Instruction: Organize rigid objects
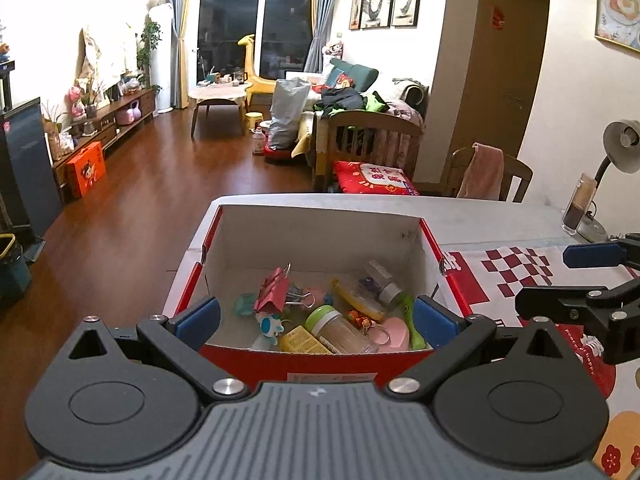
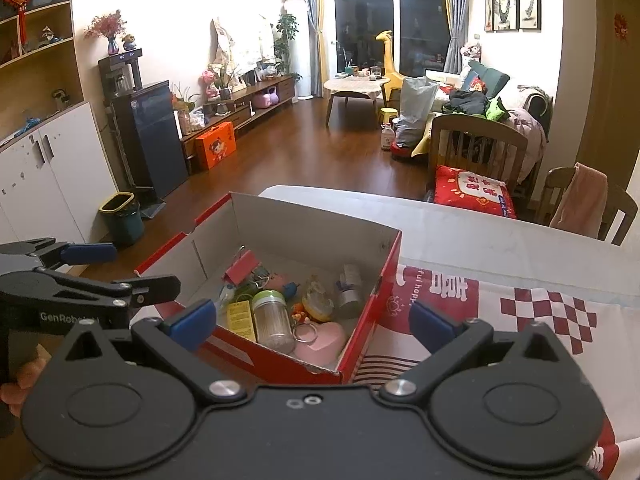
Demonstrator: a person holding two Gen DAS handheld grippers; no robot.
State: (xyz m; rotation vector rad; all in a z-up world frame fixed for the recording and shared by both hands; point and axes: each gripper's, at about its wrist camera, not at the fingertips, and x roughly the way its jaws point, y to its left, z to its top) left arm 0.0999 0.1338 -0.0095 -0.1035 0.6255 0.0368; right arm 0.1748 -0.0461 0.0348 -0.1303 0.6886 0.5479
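Hovering level over the box [image 1: 320, 356] on the bench [image 1: 500, 216], my left tool [image 1: 316, 318] and right tool [image 2: 312, 322] gape wide, holding nothing.

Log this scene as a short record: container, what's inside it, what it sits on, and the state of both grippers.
container: open red cardboard box, white inside
contents: pink binder clip, green-lidded clear jar, pink heart-shaped case, yellow packet, other small items
surface: red-and-white patterned cloth on a white table
left gripper: open, empty, at the box's near edge
right gripper: open, empty
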